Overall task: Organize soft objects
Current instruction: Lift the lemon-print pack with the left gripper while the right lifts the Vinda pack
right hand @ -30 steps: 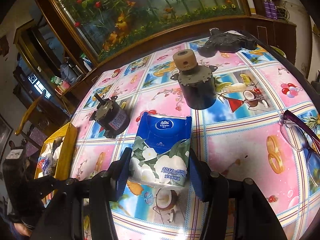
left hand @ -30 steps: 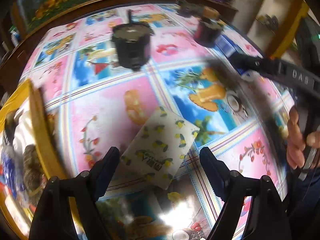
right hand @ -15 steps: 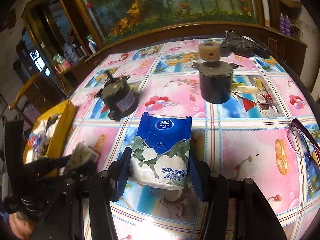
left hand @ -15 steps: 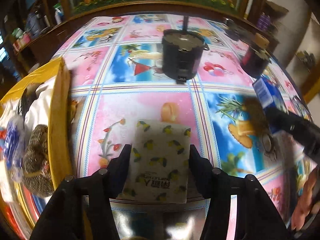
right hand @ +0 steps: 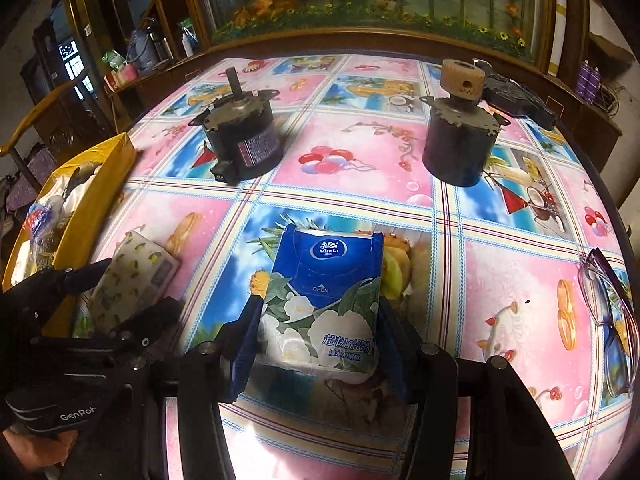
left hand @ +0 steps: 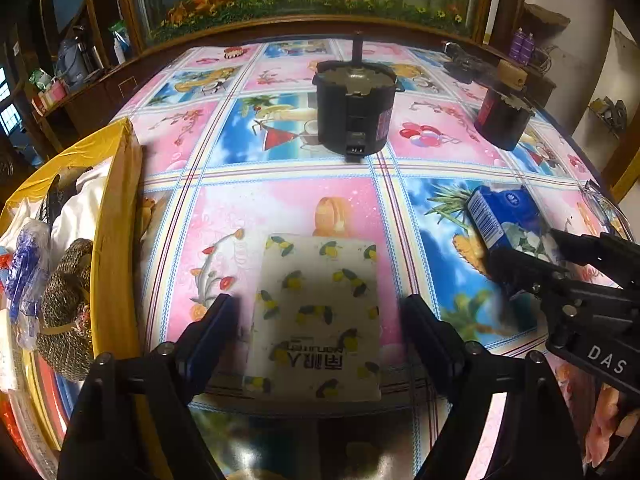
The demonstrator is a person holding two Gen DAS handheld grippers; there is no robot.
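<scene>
A white tissue pack with a lemon print [left hand: 316, 312] lies flat on the patterned tablecloth. My left gripper [left hand: 318, 308] straddles it, and its jaws are opening, with a gap showing on each side of the pack. The right wrist view shows the same pack [right hand: 132, 276] between the left gripper's fingers [right hand: 88, 272] at lower left. My right gripper [right hand: 318, 320] is shut on a blue Vinda tissue pack [right hand: 324, 284], pads pressing its two long sides. In the left wrist view the blue pack [left hand: 500, 216] sits tilted in the right gripper [left hand: 532, 256].
A yellow box [left hand: 116, 208] at the table's left edge holds white cloth, a brown knitted piece and a blue bag. Two black motors [right hand: 244, 140] [right hand: 460, 144] stand further back. Purple glasses [right hand: 604, 292] lie at the right. A black object [right hand: 516, 96] rests at the far edge.
The left jaws closed in on the lemon pack half a second ago and have now spread apart, leaving it on the table. The right gripper has shifted across the table, still holding the blue pack.
</scene>
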